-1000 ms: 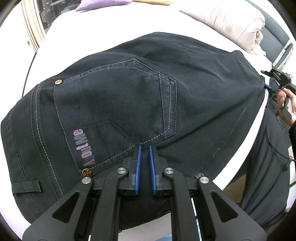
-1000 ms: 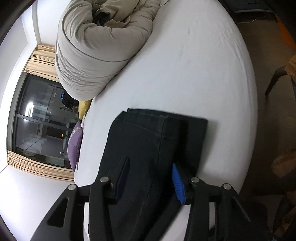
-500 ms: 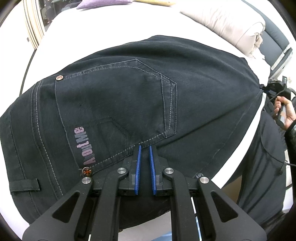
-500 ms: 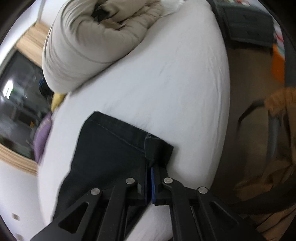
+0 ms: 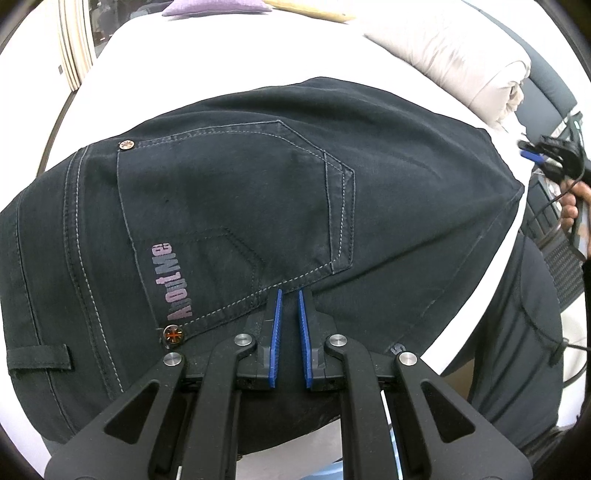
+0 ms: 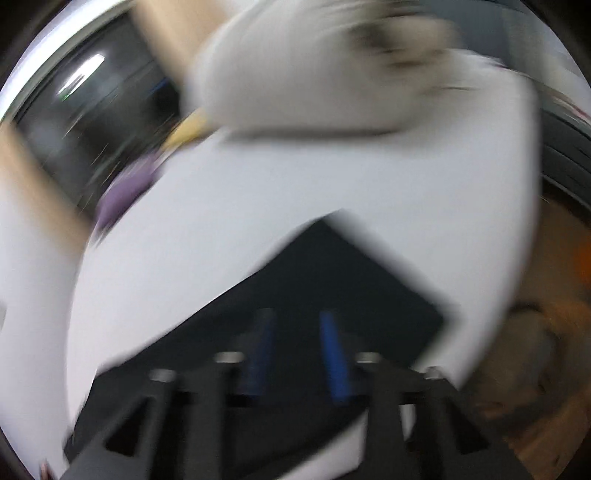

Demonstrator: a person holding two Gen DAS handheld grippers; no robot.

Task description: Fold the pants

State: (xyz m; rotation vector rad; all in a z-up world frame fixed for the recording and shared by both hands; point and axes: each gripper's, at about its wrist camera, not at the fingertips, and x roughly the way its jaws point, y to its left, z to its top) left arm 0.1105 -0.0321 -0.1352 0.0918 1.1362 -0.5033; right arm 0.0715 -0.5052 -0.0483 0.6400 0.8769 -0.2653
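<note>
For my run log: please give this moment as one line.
left tool: shut, at pants | right tool: opening, above hem, nothing held | bed

- A bedroom in a home.
- Wide bed under a plain white sheet.
- Rolled beige duvet at the bed's far right corner.
- Purple cushion and yellow pillow along the bed's far edge.
- Dark window with beige curtains beyond the bed.
</note>
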